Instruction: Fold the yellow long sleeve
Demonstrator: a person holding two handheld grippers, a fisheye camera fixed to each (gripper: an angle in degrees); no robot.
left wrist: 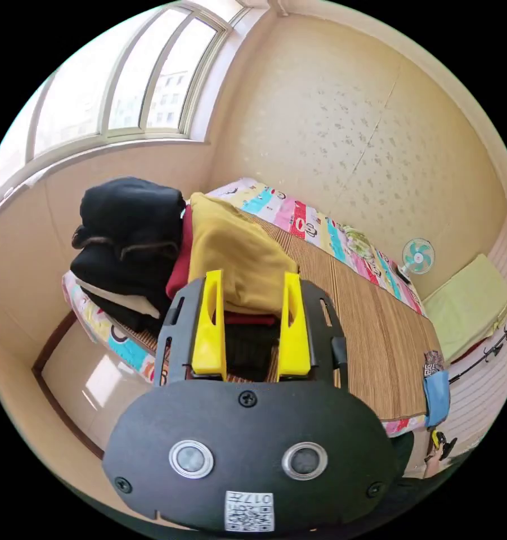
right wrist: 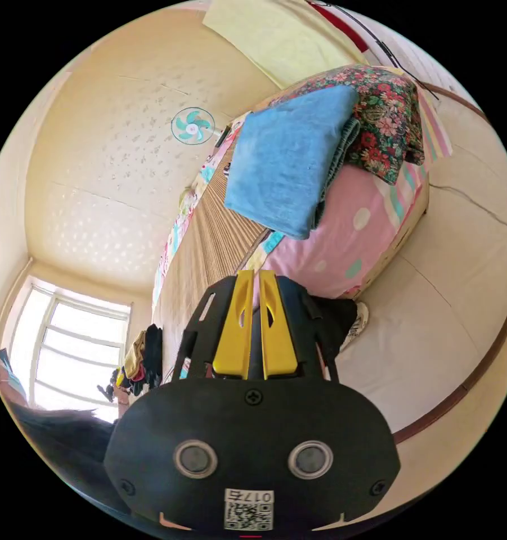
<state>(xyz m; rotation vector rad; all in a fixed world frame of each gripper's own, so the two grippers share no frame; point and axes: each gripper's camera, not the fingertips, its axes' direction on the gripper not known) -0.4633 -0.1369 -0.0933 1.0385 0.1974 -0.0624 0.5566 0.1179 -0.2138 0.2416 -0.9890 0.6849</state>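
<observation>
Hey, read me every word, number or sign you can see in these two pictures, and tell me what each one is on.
Sticker on the left gripper: a code square and a short printed row, too small to read.
Sticker on the right gripper: the same, unreadable.
Patterned bedsheet: printed marks, too blurred to read.

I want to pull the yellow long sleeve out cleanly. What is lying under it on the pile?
Under the yellow long sleeve a red garment shows, with dark clothes below; how far they reach underneath is covered.
</observation>
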